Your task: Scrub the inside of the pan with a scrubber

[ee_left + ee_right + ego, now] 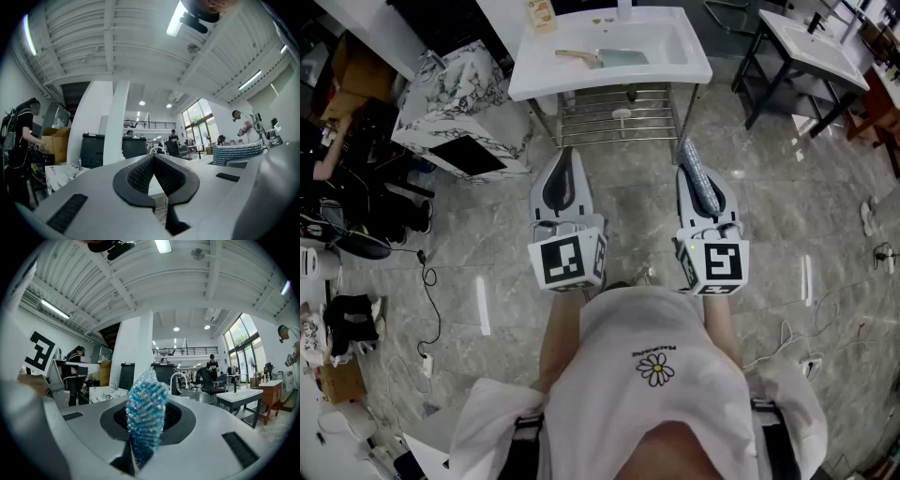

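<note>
A white sink stand (675, 70) is ahead of me, and in its basin lies what looks like a flat grey pan (619, 58) with a wooden handle. My left gripper (565, 159) is held level in front of me, short of the sink. Its jaws are shut with nothing between them, and the dark pads meet at the left gripper (153, 161). My right gripper (692, 155) is beside it and is shut on a blue mesh scrubber (700, 180). That scrubber (144, 420) sticks up between the jaws of the right gripper (146, 401).
A wire shelf (619, 117) sits under the sink. A marble-patterned cabinet (455, 112) stands at the left, with cables and dark clutter (356, 234) on the floor beyond. A second white sink stand (816, 42) is at the upper right. A person (21, 140) stands far left.
</note>
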